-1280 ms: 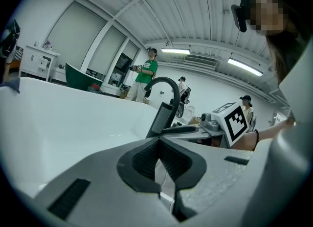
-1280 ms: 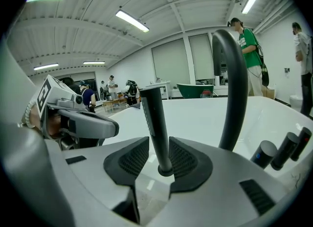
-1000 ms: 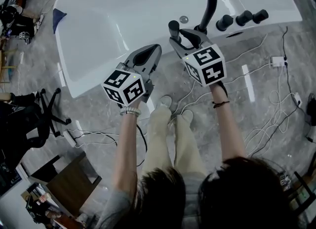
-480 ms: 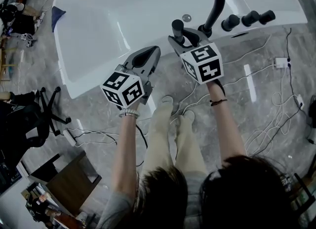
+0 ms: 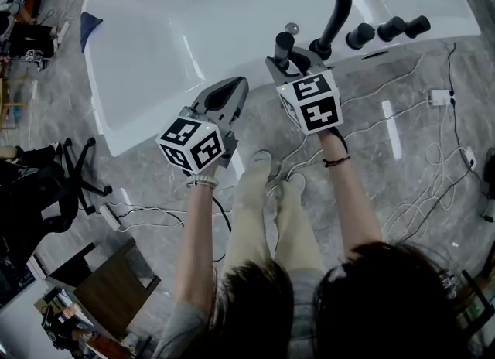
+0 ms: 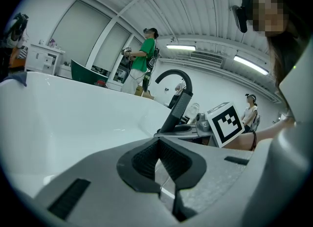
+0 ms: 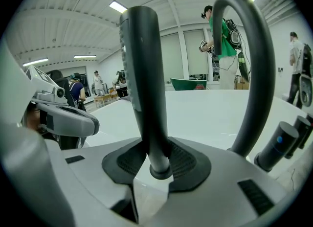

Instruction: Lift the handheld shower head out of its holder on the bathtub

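The handheld shower head (image 5: pixel 284 45) is a black stick standing upright in its holder on the white bathtub's (image 5: pixel 155 32) near rim. My right gripper (image 5: pixel 288 59) has this handle (image 7: pixel 143 74) between its jaws, which are closing, and both pads touch it low down near the holder. My left gripper (image 5: pixel 235 87) hovers at the tub's rim to the left. Its jaws (image 6: pixel 157 145) are together and hold nothing.
A black arched faucet spout (image 5: pixel 339 1) rises just right of the shower head, also seen as the spout (image 7: pixel 259 74). Three black knobs (image 5: pixel 384 29) line the rim further right. Cables (image 5: pixel 433 164) lie on the stone floor. A black chair (image 5: pixel 54 187) stands at the left.
Both grippers have sunk a little toward the tub's rim. The right gripper's jaws now sit closer round the shower handle.
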